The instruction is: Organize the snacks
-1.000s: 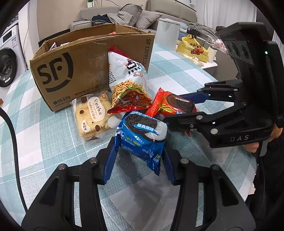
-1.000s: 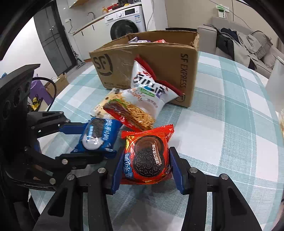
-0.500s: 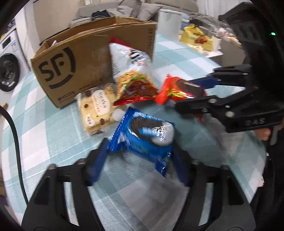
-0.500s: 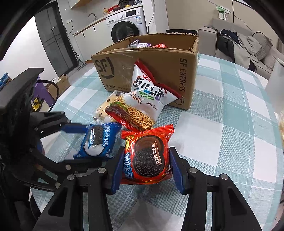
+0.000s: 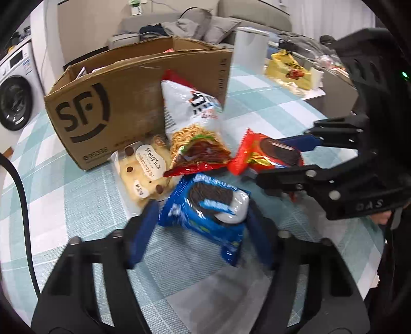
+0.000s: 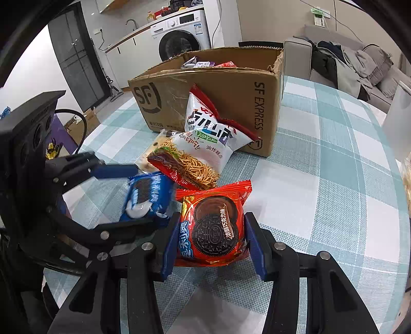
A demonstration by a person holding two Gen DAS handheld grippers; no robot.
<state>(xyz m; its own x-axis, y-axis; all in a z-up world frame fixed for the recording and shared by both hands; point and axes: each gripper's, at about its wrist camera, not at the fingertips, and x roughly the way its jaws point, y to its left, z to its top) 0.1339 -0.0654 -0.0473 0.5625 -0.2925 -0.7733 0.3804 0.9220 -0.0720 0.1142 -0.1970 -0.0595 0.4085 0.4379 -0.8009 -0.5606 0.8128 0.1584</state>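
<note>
Oreo packs: red pack (image 6: 214,226) pinched in right hand-held gripper (image 6: 212,242); blue pack (image 5: 208,205) between left hand-held gripper (image 5: 203,232) jaws, just closing, contact blurred, probably gripped. Both low over worktop (image 6: 321,195). Confirm hold, then carry to SF carton (image 6: 231,84).

A teal-and-white checked cloth (image 6: 334,159) covers the counter. Beyond its far edge a white washer (image 6: 183,36) stands under a worktop with a sink tap (image 6: 131,23), beside a dark glazed door (image 6: 74,56). A grey sofa (image 6: 354,64) heaped with clothes and cushions sits against a beige wall (image 6: 269,18) with a socket. The room is evenly lit.
</note>
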